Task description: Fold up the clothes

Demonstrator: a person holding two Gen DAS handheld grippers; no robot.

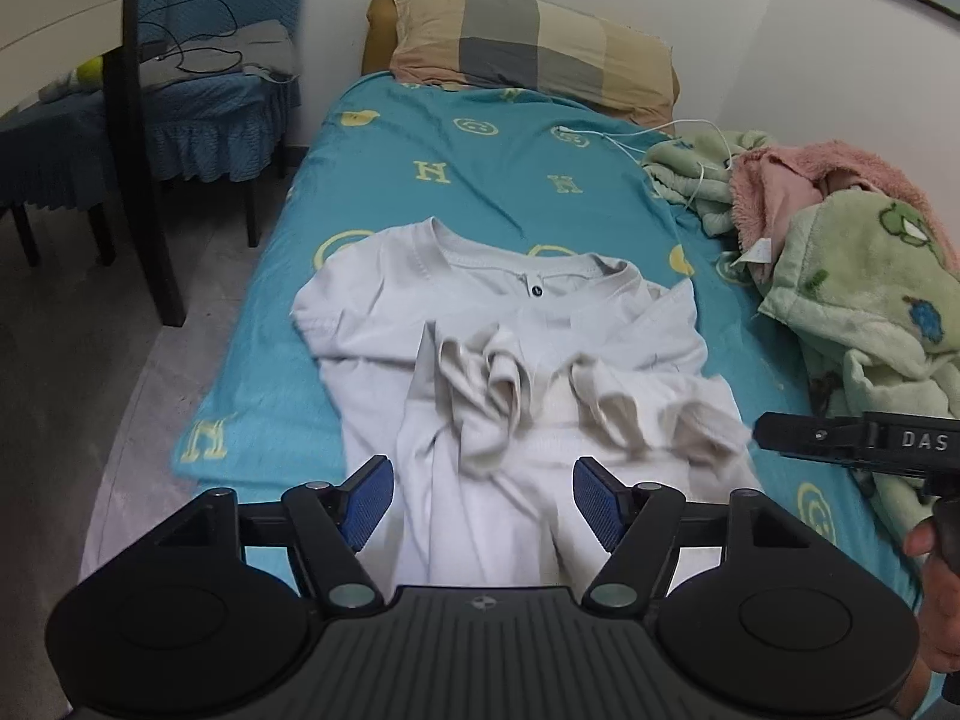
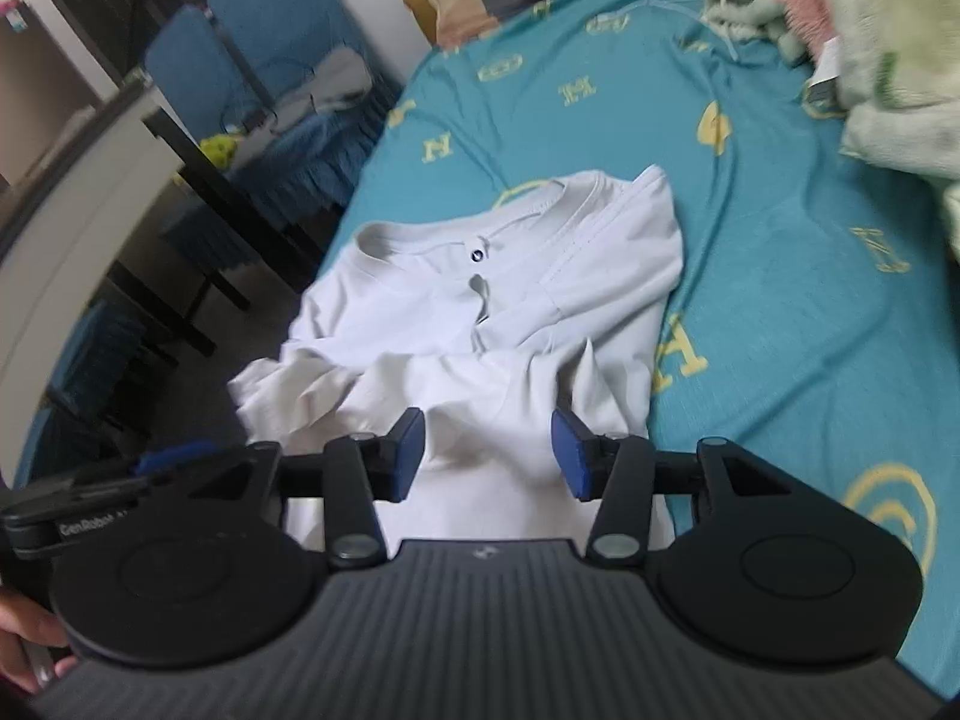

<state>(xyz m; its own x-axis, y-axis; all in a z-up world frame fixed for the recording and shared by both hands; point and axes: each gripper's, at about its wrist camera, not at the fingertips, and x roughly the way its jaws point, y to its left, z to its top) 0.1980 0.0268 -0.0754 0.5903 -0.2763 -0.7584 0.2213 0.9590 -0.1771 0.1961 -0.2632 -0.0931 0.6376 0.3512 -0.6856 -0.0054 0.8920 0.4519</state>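
A white collared shirt [image 1: 510, 312] lies on the teal bed sheet [image 1: 456, 180], collar toward the pillow. Its lower part is bunched in loose folds [image 1: 480, 384] over its middle. My left gripper [image 1: 480, 474] hangs open just above the shirt's near part, and its blue pads are clear of the cloth. My right gripper [image 2: 486, 438] is also open over the shirt [image 2: 540, 276], with fabric lying below the gap and nothing pinched. In the left wrist view the right gripper [image 1: 774, 435] shows from the side at the shirt's right edge. The left gripper [image 2: 162, 456] sits at the left in the right wrist view.
A checked pillow [image 1: 528, 42] lies at the bed's head. Green and pink blankets [image 1: 840, 276] are piled along the right side, with a white cable [image 1: 660, 138] running from them. Blue-covered chairs [image 1: 210, 78] and a dark table leg [image 1: 144, 180] stand left of the bed.
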